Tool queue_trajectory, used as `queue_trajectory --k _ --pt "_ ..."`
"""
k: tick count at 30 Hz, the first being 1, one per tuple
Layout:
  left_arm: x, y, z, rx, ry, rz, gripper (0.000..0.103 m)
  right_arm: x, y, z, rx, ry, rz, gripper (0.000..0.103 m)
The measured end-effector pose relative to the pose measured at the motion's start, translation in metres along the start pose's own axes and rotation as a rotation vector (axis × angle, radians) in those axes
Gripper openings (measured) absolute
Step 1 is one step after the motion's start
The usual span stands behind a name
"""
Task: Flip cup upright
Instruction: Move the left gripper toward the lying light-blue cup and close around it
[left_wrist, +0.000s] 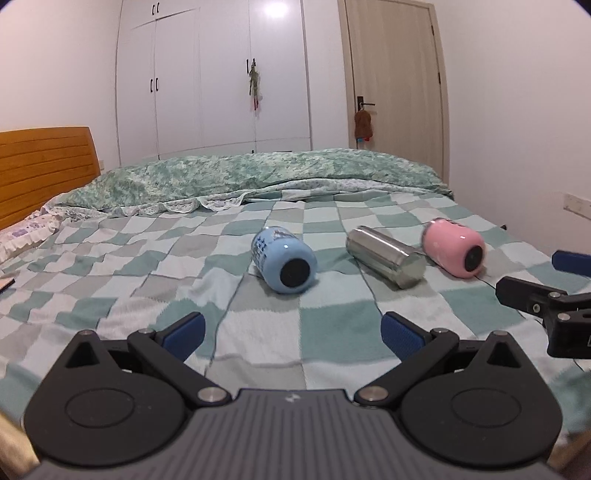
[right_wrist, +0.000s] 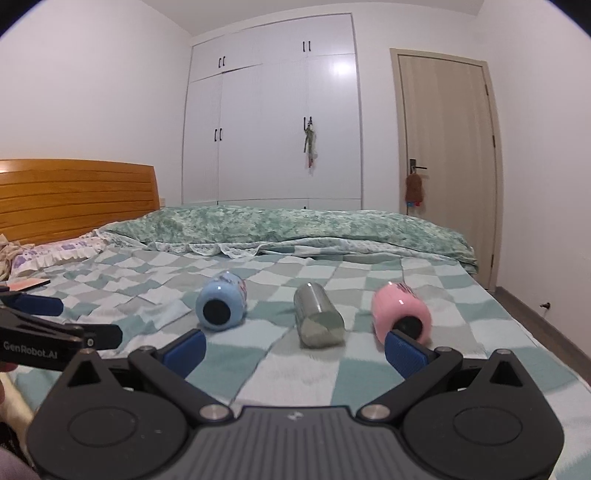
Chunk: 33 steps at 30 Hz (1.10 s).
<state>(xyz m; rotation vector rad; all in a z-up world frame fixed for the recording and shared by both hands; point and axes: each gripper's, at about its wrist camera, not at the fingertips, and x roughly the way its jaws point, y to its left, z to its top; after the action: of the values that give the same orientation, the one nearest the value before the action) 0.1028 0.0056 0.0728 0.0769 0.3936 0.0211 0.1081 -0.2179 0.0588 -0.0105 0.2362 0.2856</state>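
Three cups lie on their sides on the checked bedspread, bases towards me: a blue cup (left_wrist: 283, 260) (right_wrist: 221, 305) on the left, a steel cup (left_wrist: 386, 256) (right_wrist: 319, 315) in the middle, a pink cup (left_wrist: 453, 252) (right_wrist: 400, 312) on the right. My left gripper (left_wrist: 293, 334) is open and empty, short of the blue and steel cups. My right gripper (right_wrist: 295, 350) is open and empty, short of the steel cup; its right fingertip (right_wrist: 404, 354) overlaps the pink cup's base in the view. Each gripper shows at the edge of the other's view: the right one (left_wrist: 546, 295), the left one (right_wrist: 55, 328).
A rumpled green duvet (left_wrist: 258, 177) lies across the far side of the bed. A wooden headboard (left_wrist: 44, 166) and a frilled pillow (right_wrist: 55, 253) are at the left. A flat item (right_wrist: 31, 284) lies near the pillow. A white wardrobe (right_wrist: 273, 129) and a door (right_wrist: 447, 166) stand behind.
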Motion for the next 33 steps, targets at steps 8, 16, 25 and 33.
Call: queue_trajectory --k 8,16,25,33 --pt "0.057 0.007 0.041 0.003 0.087 0.005 0.103 0.065 -0.004 0.036 -0.039 0.034 0.033 0.103" --pt "0.119 0.012 0.071 0.0 0.191 0.016 0.103 0.14 -0.011 0.054 -0.088 0.125 0.09 0.103" --pt "0.198 0.025 0.096 -0.029 0.341 0.024 0.103 0.218 -0.018 0.066 -0.182 0.229 0.149 0.103" --pt "0.265 0.032 0.11 -0.076 0.456 0.043 0.103 0.273 -0.016 0.06 -0.234 0.317 0.203 0.103"
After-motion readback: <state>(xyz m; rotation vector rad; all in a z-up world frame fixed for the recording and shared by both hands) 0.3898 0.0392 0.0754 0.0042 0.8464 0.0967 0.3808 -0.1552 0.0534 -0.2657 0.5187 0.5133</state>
